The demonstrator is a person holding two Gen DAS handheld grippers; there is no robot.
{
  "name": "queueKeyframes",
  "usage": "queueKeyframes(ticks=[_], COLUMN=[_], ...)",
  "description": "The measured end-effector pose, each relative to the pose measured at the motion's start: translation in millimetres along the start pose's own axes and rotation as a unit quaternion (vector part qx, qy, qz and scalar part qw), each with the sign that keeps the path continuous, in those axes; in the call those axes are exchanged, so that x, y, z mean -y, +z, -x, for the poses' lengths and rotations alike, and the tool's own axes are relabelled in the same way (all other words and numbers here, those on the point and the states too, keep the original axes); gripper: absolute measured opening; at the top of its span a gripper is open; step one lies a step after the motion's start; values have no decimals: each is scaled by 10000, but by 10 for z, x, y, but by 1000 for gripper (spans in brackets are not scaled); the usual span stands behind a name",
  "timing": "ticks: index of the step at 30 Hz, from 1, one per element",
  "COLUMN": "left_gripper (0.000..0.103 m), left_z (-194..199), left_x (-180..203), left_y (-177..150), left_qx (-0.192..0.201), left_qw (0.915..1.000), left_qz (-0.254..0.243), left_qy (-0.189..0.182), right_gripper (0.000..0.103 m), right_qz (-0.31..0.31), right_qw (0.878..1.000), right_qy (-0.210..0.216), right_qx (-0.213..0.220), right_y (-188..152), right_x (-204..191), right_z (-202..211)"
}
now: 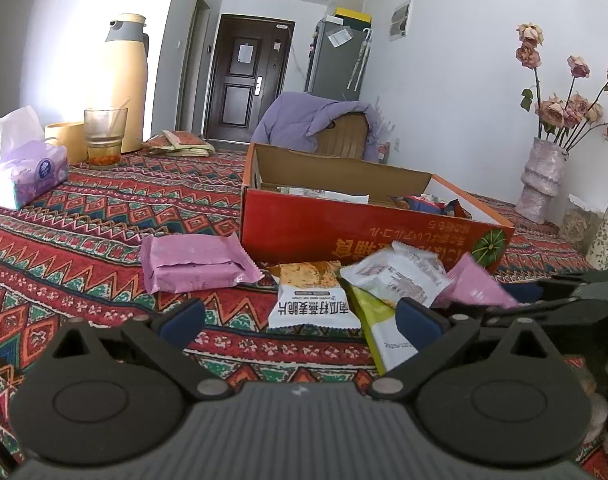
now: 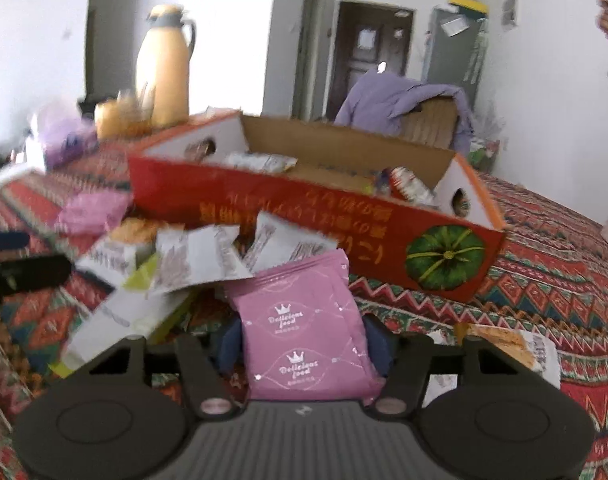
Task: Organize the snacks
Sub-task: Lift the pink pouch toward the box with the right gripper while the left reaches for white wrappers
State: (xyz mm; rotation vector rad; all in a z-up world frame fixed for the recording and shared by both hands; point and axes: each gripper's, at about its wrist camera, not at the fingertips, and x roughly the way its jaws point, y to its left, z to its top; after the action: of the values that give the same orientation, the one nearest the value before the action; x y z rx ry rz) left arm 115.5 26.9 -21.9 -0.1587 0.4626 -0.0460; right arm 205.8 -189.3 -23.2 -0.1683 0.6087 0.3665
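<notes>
Pink foil, glossy, printed with white crowns and the words "Delicious food": that's the pink snack packet [image 2: 304, 332] pinched in the right claw [image 2: 304, 344], blue pads pressed against both its long edges. Its long axis runs straight out along the fingers, crimped far end pointing toward the red cardboard box [image 2: 304, 216] just ahead, near end tucked down toward the claw's body and hidden there.

Ahead and left of the right claw, a loose heap of white snack packets [image 2: 207, 256] leans against the box front, with a yellow-green and white packet [image 2: 131, 312] below them; motion blur smears their print, so it cannot be read. Off to the right, an orange-topped packet [image 2: 512, 344] is partly hidden by the claw's arm.

The left claw [image 1: 299, 320] is spread wide, nothing between its blue pads. Directly ahead of it lies a white packet with an orange top [image 1: 312, 296], long axis pointing away toward the box, black characters readable upside down. Ahead and left, a second pink packet [image 1: 195, 264] lies flat on the patterned tablecloth [image 1: 103, 208], long axis crosswise. The box [image 1: 344, 224] stands open, a few wrappers showing over its rim, most of its contents hidden by the front wall. At the right edge the other claw's dark frame cuts in, covering part of the pink foil.
</notes>
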Motion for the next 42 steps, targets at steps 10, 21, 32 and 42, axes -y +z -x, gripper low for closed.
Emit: queueKeyframes(ticks=[10,21,32,42], left_gripper=[103,103,103,103], left_z=[0,-36,-136,-702], left_x=[10,41,484,959], left_y=[-1,1,343,554], left_qx=[-7,-80,-328,-1137], left_qw=[10000,9998,9978,9885], left_qz=[-25,-92,-516,-636], left_qy=[29,138,251,766], right_gripper=[62,62,62,62], right_qz=[-1163,-1386,-1940,-2308], right_qw=[9895,9852,9740,9644], right_qy=[-312,-347,-373,-336], right_qx=[797,951,1111,1249], right_y=[-186,-304,-377,-444], right_x=[349,419,592,718], right_z=[456,451,485,504])
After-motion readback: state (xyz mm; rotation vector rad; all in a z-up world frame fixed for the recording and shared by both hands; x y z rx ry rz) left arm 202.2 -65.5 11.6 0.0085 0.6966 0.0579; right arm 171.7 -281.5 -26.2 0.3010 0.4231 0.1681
